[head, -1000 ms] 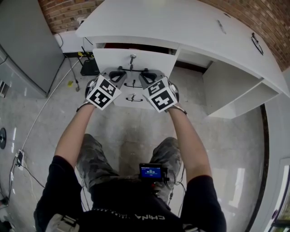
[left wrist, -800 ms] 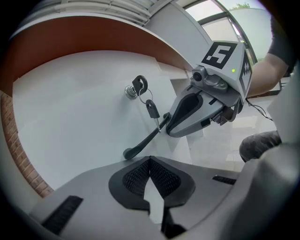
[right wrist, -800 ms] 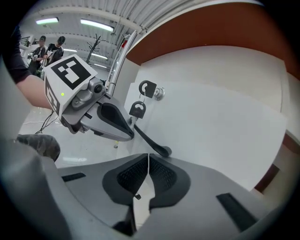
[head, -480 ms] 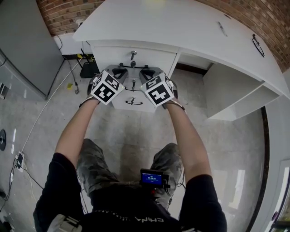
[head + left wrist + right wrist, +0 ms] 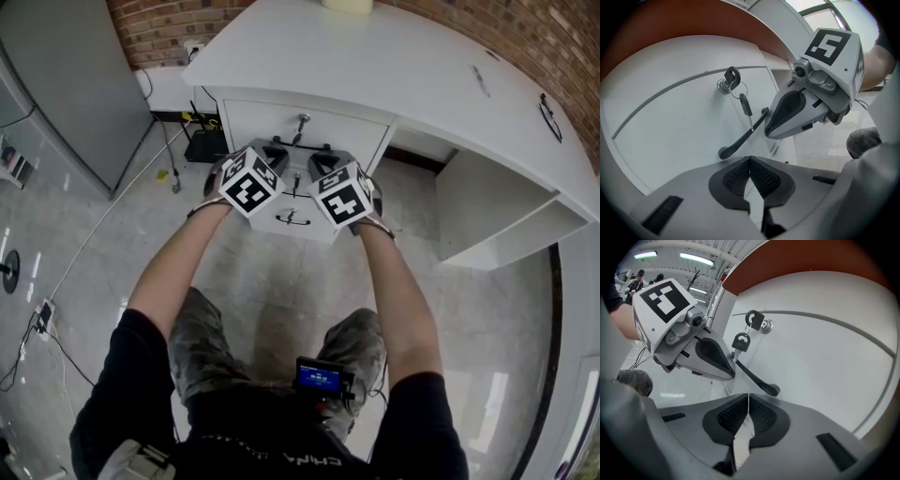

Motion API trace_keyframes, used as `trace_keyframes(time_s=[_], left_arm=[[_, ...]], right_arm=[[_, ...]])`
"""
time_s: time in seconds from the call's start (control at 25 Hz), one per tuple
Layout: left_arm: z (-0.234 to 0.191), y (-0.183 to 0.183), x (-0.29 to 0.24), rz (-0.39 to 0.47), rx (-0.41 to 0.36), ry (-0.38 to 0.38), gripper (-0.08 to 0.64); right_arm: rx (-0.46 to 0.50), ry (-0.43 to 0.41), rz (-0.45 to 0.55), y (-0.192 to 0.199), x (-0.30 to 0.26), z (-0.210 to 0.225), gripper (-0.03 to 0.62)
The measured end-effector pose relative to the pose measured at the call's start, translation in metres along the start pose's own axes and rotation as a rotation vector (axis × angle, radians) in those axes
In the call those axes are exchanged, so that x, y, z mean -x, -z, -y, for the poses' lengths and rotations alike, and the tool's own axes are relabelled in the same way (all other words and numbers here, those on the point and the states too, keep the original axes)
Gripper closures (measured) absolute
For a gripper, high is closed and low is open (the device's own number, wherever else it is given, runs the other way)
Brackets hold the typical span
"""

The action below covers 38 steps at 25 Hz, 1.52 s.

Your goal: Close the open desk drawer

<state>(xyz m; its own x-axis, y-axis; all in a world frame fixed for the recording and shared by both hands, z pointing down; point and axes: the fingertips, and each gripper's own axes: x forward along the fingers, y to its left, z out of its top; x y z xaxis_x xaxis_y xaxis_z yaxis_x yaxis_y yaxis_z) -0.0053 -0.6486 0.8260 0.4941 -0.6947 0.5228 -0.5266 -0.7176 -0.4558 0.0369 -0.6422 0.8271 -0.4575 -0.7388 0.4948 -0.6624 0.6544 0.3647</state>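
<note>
The white desk (image 5: 403,66) has a stack of drawers under its left part. The top drawer's front (image 5: 267,122) sits flush under the desk edge, with a key in its lock (image 5: 302,120). My left gripper (image 5: 273,150) and right gripper (image 5: 324,157) are side by side at that front, both shut and empty. In the left gripper view the shut tips (image 5: 750,158) lie just below the black handle (image 5: 743,136) and the key (image 5: 732,75). The right gripper view has its shut tips (image 5: 748,394) by the same handle (image 5: 757,379) and the lock (image 5: 763,325).
A grey cabinet (image 5: 56,84) stands at the left, with cables (image 5: 94,234) and a black box (image 5: 202,145) on the floor beside the desk. An open white shelf compartment (image 5: 497,216) lies to the right of the drawers. Small dark items (image 5: 550,108) lie on the desk top.
The top drawer, pulled out a second ago, has slid in under the desk edge. Both grippers moved forward with it, staying on its front.
</note>
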Motion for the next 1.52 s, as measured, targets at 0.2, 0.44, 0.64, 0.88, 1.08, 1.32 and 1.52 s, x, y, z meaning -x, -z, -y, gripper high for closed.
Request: trace_keyframes(time_s=[0.2, 0.44, 0.64, 0.88, 1.08, 1.32, 1.52], left_arm=[[0.0, 0.0, 0.011, 0.006, 0.015, -0.001, 0.548], [0.011, -0.012, 0.028, 0.044, 0.009, 0.006, 0.548], [0.024, -0.02, 0.048, 0.09, 0.042, 0.025, 0.548], [0.044, -0.017, 0.065, 0.118, 0.092, 0.05, 0.548], [0.06, -0.01, 0.054, 0.091, 0.064, 0.074, 0.548], [0.06, -0.011, 0.047, 0.092, 0.06, 0.088, 0.548], [0.057, -0.016, 0.052, 0.077, 0.075, 0.127, 0.548]], right_arm=[[-0.007, 0.011, 0.009, -0.003, 0.008, 0.002, 0.575], [0.015, 0.0, 0.037, -0.01, 0.03, -0.002, 0.577], [0.027, 0.002, 0.072, -0.021, 0.05, -0.014, 0.577], [0.016, 0.002, 0.088, -0.023, 0.067, -0.031, 0.577], [0.004, 0.013, 0.062, -0.006, 0.068, -0.034, 0.577], [-0.017, 0.029, 0.06, -0.002, 0.068, -0.026, 0.577], [-0.047, 0.01, 0.028, -0.006, 0.071, -0.023, 0.577]])
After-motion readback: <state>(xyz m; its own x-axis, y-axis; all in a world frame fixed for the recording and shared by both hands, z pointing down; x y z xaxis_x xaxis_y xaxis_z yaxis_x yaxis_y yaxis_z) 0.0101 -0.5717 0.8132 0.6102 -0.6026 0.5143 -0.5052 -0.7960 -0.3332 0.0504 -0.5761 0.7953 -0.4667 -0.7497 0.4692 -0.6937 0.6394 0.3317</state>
